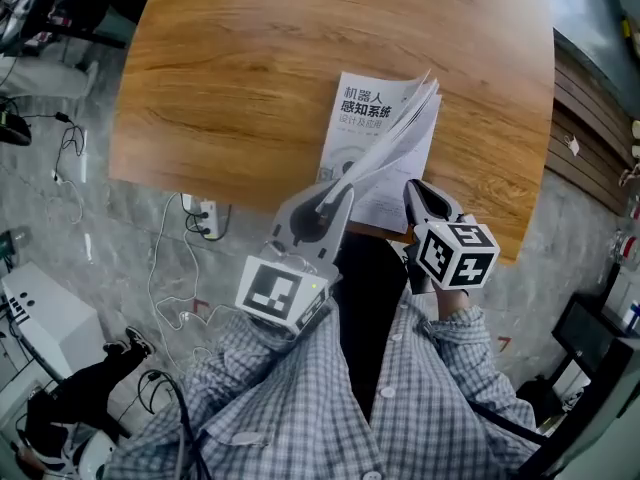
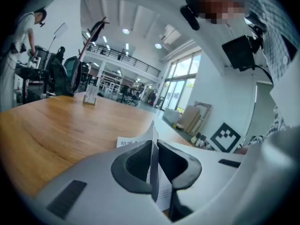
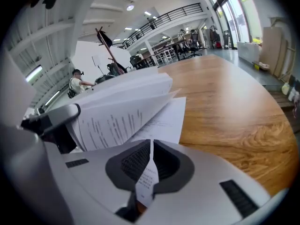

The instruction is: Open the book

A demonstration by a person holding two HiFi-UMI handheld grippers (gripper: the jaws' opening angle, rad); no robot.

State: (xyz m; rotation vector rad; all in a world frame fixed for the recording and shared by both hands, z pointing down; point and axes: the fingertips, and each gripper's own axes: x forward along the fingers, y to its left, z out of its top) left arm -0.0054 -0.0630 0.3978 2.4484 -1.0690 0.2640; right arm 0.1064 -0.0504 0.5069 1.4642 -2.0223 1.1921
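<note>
A white-covered book (image 1: pixel 372 118) lies near the front edge of the wooden table (image 1: pixel 230 78). Its cover and a sheaf of pages (image 1: pixel 395 138) stand lifted and fanned above the rest. My left gripper (image 1: pixel 335 196) is shut on the lower edge of that lifted sheaf; in the left gripper view the thin paper edge (image 2: pixel 154 165) sits pinched between the dark pads. To the right, my right gripper (image 1: pixel 414 190) is shut on a flat printed page, and the right gripper view shows that page (image 3: pixel 148 172) clamped between its pads. The raised pages (image 3: pixel 117 111) arch up at left there.
The table's front edge (image 1: pixel 300 208) runs just under both grippers. A power strip (image 1: pixel 203 211) with cables lies on the grey floor below. A small card stand (image 2: pixel 90 95) stands far back on the table. A person (image 2: pixel 23 36) works at a distant bench.
</note>
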